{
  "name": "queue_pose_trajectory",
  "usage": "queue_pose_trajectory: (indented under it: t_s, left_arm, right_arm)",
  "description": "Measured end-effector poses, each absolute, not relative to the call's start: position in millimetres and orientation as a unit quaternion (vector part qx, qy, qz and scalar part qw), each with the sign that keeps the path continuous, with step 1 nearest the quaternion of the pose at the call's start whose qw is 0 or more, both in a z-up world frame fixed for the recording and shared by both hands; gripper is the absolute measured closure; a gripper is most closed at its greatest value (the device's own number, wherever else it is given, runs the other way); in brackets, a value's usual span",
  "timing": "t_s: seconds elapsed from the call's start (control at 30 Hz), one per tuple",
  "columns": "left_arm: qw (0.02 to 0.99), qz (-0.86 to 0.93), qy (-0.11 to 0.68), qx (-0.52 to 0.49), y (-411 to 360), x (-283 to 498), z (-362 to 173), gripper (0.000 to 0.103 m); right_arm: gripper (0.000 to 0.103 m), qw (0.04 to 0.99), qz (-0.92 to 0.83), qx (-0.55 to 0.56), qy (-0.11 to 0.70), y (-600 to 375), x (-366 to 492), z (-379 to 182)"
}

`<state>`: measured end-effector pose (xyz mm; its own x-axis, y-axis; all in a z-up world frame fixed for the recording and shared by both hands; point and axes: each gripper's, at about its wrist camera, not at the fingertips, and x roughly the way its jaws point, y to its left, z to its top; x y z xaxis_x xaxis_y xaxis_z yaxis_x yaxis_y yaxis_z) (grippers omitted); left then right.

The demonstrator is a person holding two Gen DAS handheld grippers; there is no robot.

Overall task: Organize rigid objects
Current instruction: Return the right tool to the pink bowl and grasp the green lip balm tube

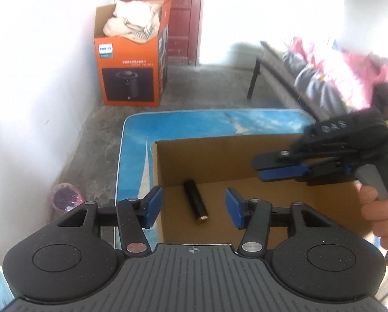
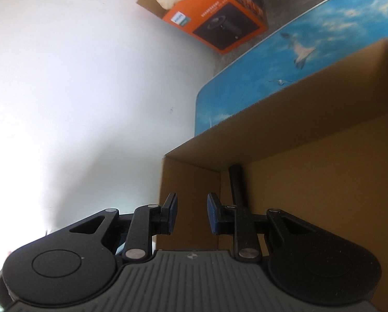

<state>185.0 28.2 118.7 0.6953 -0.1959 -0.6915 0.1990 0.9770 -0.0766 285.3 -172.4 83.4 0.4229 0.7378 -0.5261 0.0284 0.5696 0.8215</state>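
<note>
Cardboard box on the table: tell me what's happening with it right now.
A person holds a gripper in each hand over the open cardboard box on the blue table. A black cylinder lies on the box floor. The left gripper is open above it, gripping nothing. The right gripper, also open and empty, hovers by the box's edge.

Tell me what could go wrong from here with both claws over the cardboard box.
1. The left claw is open above the black cylinder, which lies loose on the floor of the cardboard box; closing off-centre could roll it away.
2. The right claw straddles the box's corner wall; lowering it may catch the edge and shift the box on the blue table.
3. Both claws crowd one box, so they could knock together.
</note>
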Motion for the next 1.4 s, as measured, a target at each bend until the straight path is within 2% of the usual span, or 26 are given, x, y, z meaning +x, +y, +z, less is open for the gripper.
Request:
queue_pose_trajectory:
  t_s: [0.27,0.37,0.57,0.7,0.77,1.0,1.23,1.4]
  left_arm:
    - [0.931,-0.139,0.335,-0.045,47,108,119,0.038]
    - [0.922,-0.173,0.342,-0.057,43,79,102,0.037]
    - [0.894,-0.229,0.383,-0.035,6,50,58,0.037]
    - [0.876,-0.255,0.409,-0.001,-21,42,33,0.044]
    - [0.873,-0.261,0.411,0.020,-34,42,24,0.051]
    - [0.869,-0.270,0.412,0.038,-52,42,9,0.070]
    - [0.857,-0.265,0.437,0.061,-64,42,-5,0.079]
    - [0.848,-0.278,0.449,0.049,-63,47,-8,0.080]
  right_arm:
    - [0.074,0.764,0.278,0.414,0.410,-216,173,113]
    - [0.073,0.776,0.253,0.423,0.392,-228,111,93]
    - [0.073,0.763,0.208,0.451,0.414,-223,62,43]
    - [0.073,0.752,0.173,0.458,0.441,-211,46,9]
    - [0.073,0.749,0.164,0.455,0.453,-207,41,-1]
    - [0.073,0.762,0.141,0.411,0.480,-190,46,-8]
    - [0.073,0.772,0.137,0.371,0.498,-174,55,-12]
    - [0.073,0.777,0.147,0.312,0.526,-165,65,-4]
